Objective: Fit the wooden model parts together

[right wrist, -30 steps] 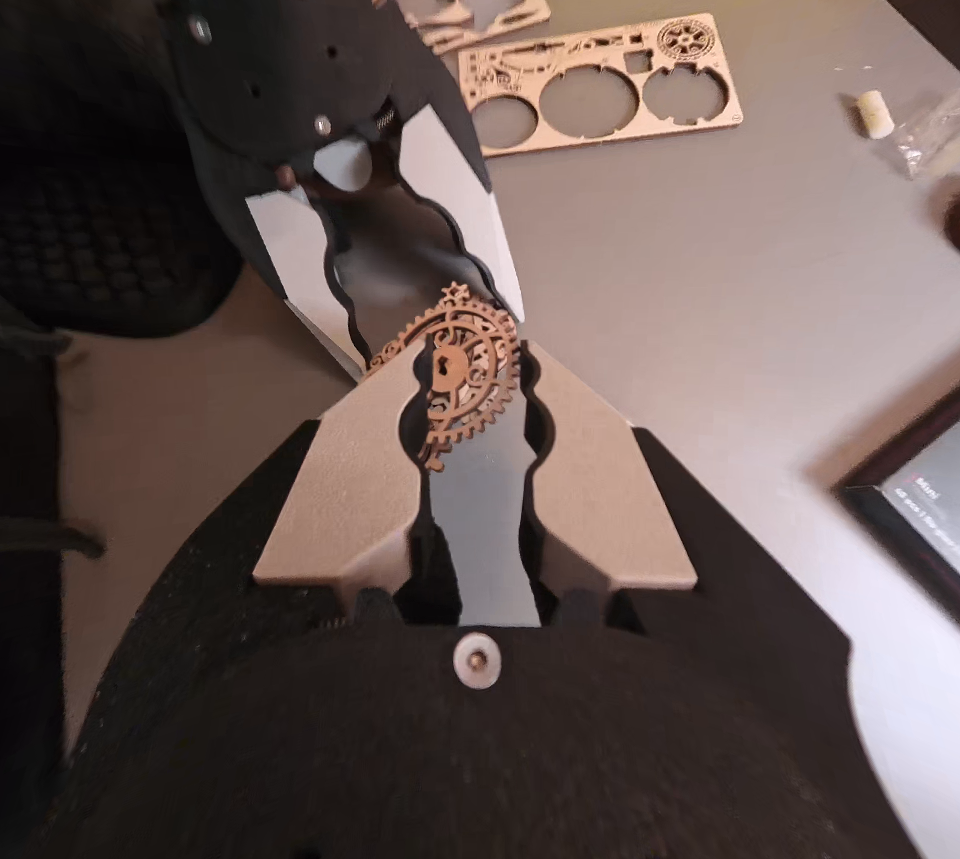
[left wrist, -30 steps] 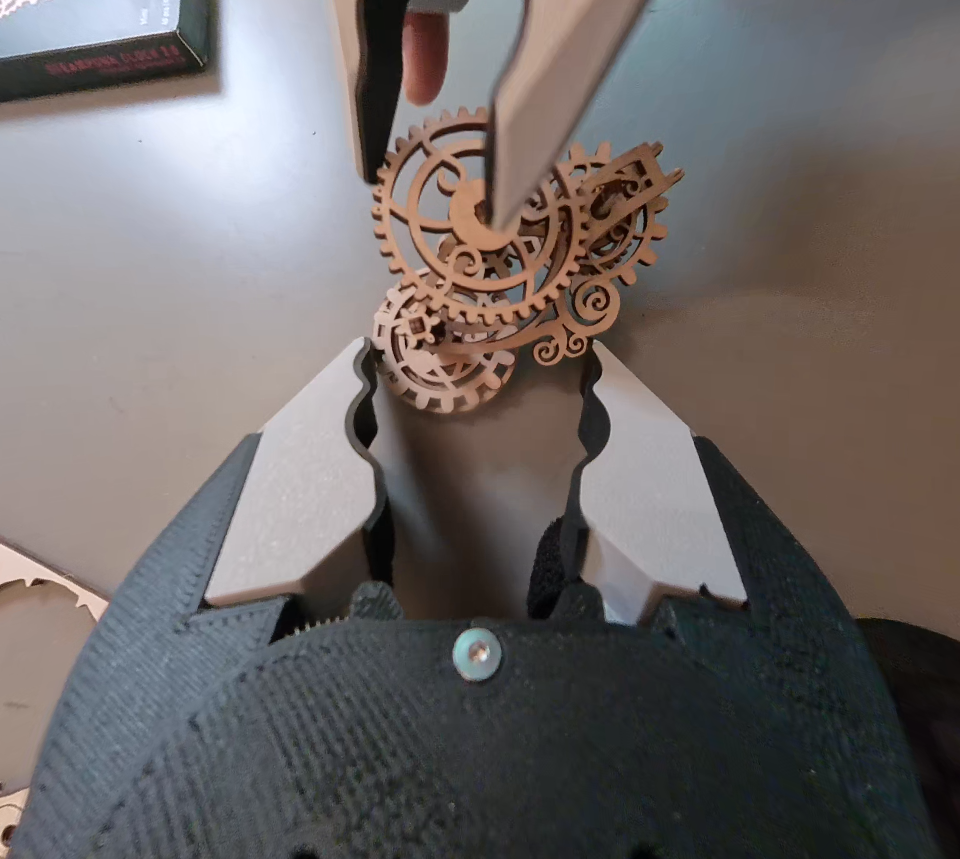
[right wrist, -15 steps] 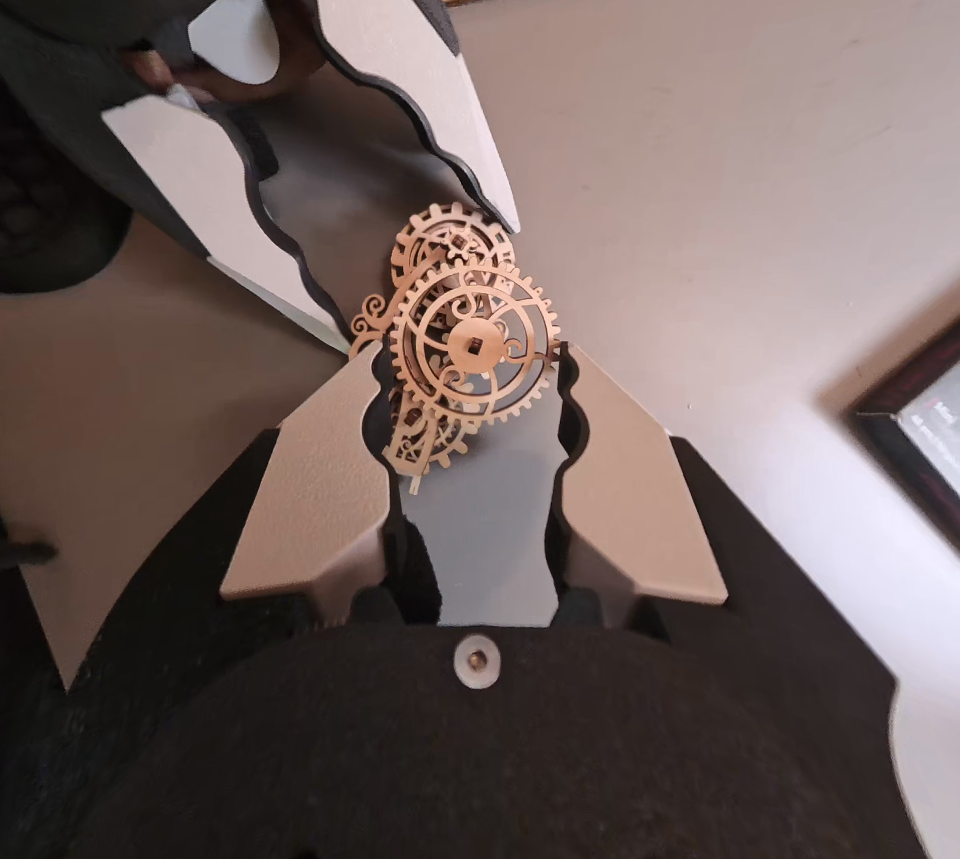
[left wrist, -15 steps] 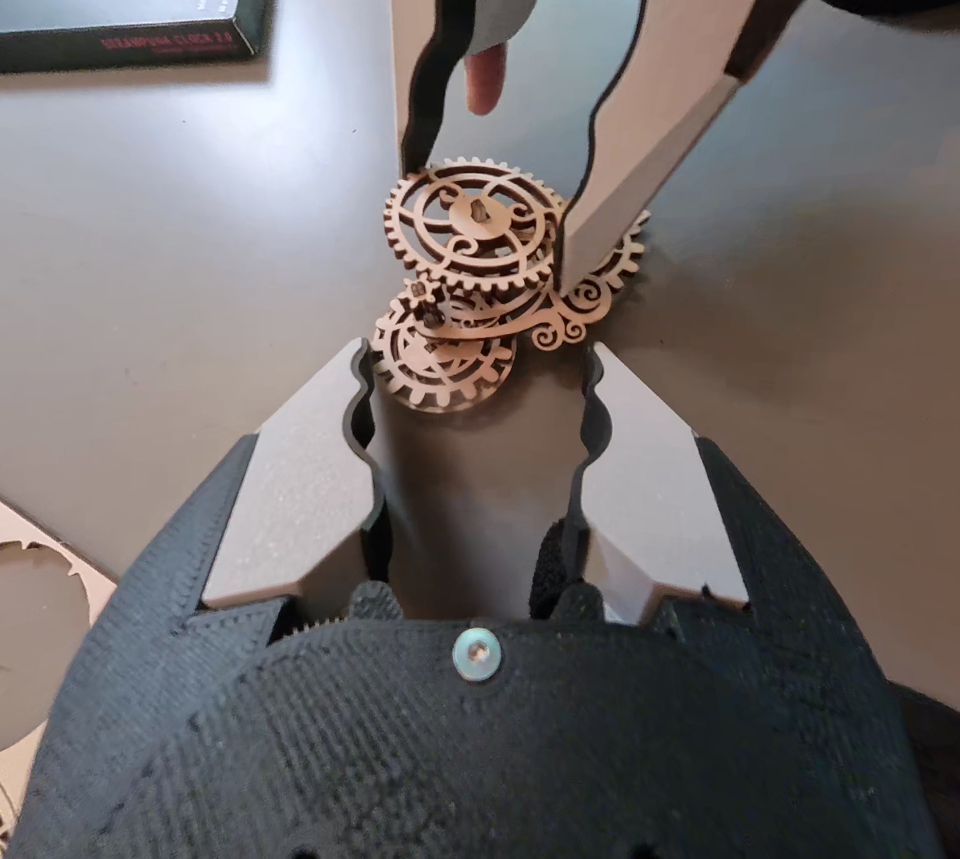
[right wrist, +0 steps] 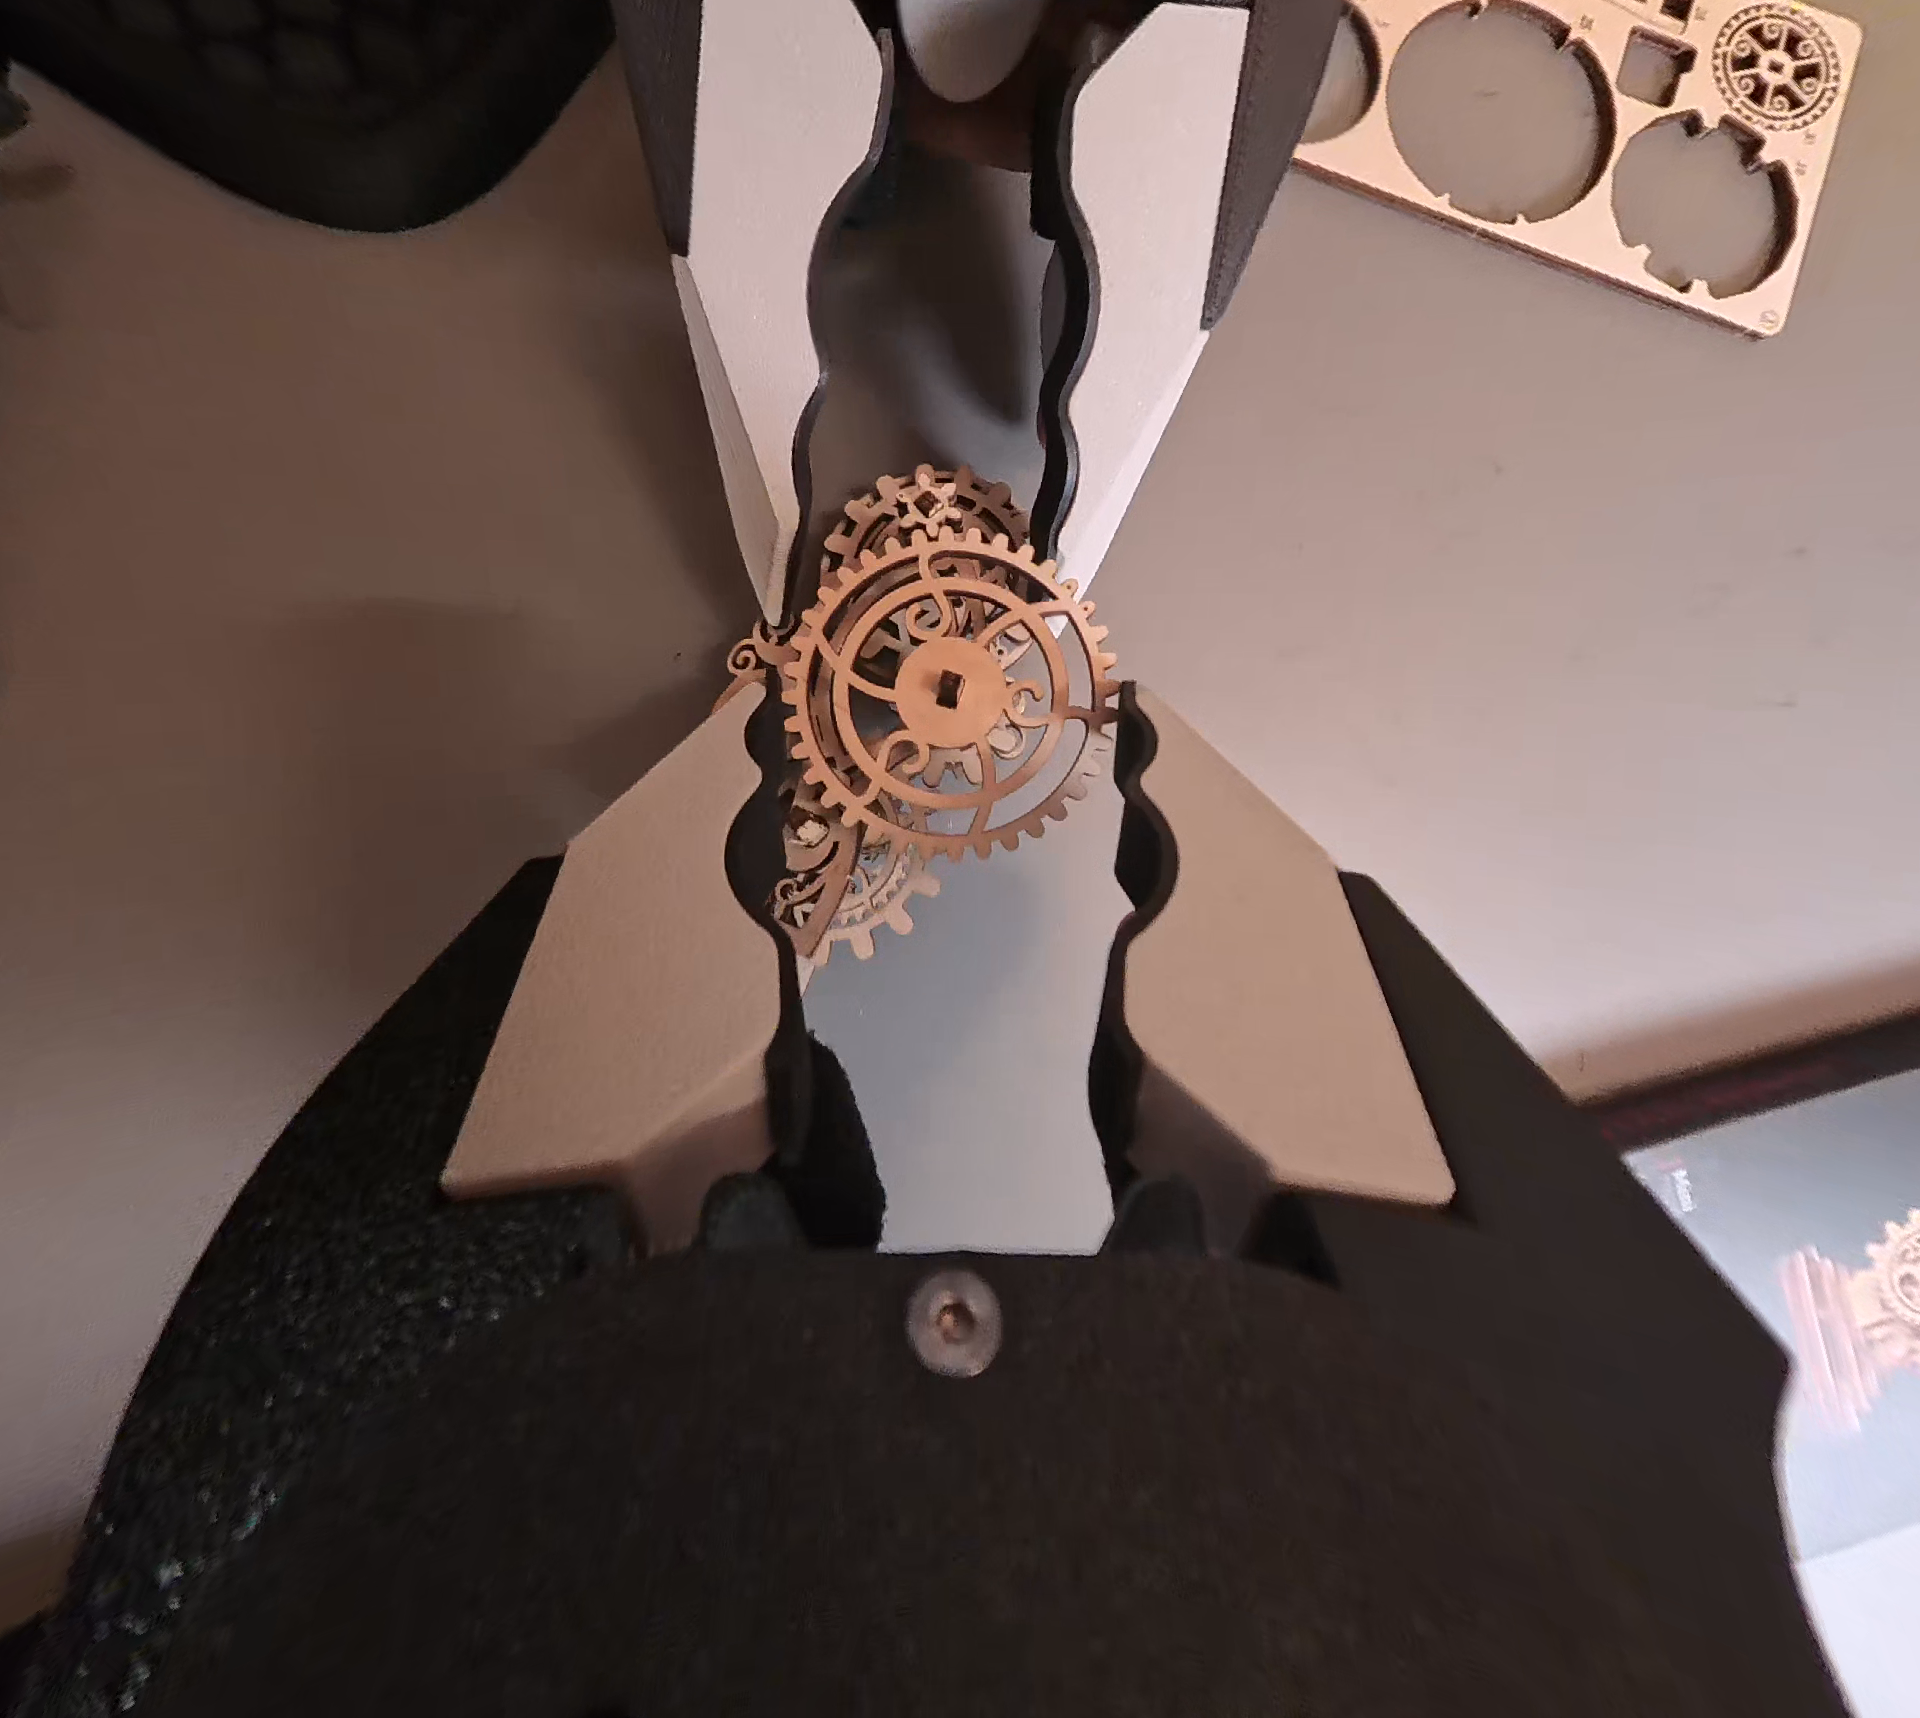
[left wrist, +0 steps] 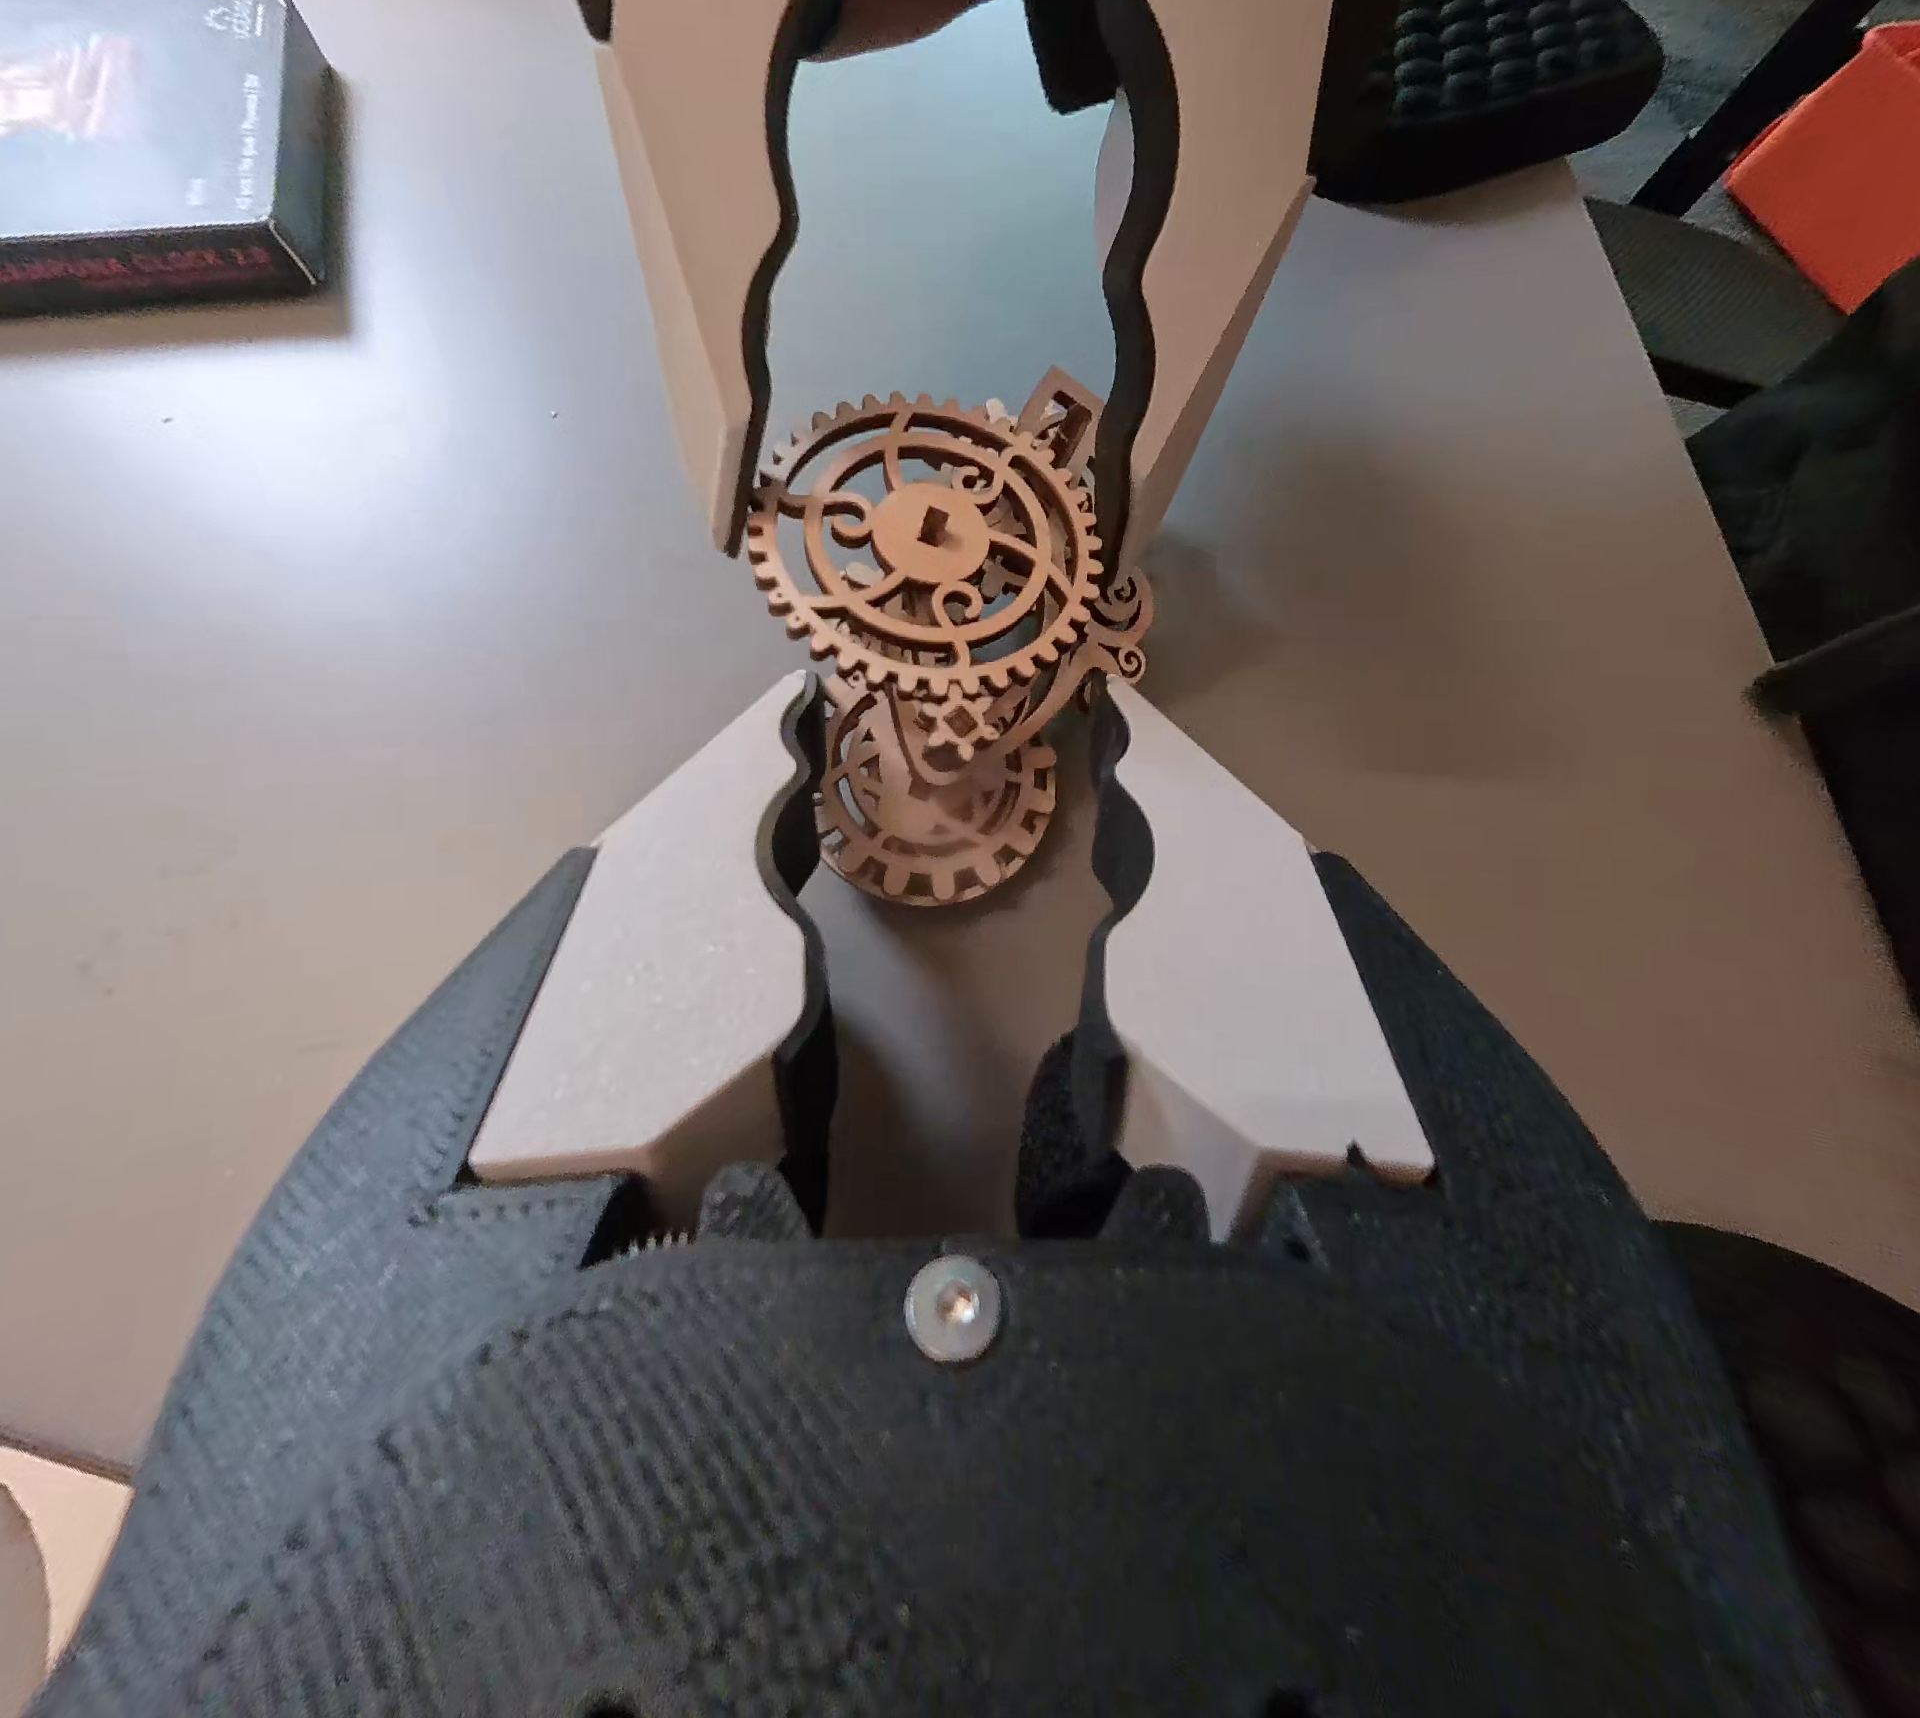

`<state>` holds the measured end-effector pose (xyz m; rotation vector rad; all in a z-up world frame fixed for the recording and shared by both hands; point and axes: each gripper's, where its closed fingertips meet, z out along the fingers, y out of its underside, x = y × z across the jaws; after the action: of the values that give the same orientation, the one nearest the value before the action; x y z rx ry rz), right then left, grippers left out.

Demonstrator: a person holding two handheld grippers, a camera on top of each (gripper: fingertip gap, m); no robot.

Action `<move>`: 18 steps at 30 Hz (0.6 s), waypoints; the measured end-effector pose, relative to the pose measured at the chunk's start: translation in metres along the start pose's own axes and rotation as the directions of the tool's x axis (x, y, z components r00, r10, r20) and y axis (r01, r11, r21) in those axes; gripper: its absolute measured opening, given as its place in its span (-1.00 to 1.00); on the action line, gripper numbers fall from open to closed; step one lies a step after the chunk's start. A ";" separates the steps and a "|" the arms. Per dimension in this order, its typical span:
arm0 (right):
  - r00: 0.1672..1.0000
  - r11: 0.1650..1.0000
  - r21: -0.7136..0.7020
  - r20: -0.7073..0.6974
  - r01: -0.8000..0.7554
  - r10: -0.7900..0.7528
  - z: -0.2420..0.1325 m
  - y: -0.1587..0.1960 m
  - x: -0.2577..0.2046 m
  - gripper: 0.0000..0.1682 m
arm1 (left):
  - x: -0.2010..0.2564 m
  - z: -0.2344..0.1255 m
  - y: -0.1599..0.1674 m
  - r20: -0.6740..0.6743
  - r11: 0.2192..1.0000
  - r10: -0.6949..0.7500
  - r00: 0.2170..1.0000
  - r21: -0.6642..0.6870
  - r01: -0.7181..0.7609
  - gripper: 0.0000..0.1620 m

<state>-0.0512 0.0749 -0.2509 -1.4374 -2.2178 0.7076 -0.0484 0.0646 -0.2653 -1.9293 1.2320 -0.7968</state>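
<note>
Tipped more upright since half a second ago, with wooden gear assembly [left wrist: 935,629] at 12 o'clock of left gripper [left wrist: 951,702], spread loosely round small lower gear [left wrist: 935,827] (no clamping seen). Pinched across large gear [right wrist: 951,702] by right gripper [right wrist: 945,704], again at 12 o'clock. Probably mid-fitting: next, steady the base on table [left wrist: 312,629] and press large gear squarely, gently.
</note>
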 end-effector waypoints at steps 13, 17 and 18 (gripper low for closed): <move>0.990 0.991 0.086 -0.086 -0.107 0.114 -0.054 -0.015 0.027 -0.26 | -0.001 0.003 0.002 0.003 0.999 -0.040 0.999 -0.038 0.040 -0.40; 0.940 0.963 0.013 -0.217 -0.267 0.264 -0.060 0.045 0.049 -0.26 | -0.002 -0.002 -0.001 0.020 1.000 -0.014 1.000 -0.018 0.015 -0.26; 0.927 0.956 -0.002 -0.244 -0.294 0.285 -0.055 0.061 0.050 -0.26 | -0.002 -0.005 -0.002 0.023 1.000 -0.013 1.000 -0.013 0.013 -0.23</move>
<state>0.0053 0.1523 -0.2416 -1.7914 -1.8645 0.5468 -0.0519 0.0662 -0.2609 -1.9532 1.2152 -0.7735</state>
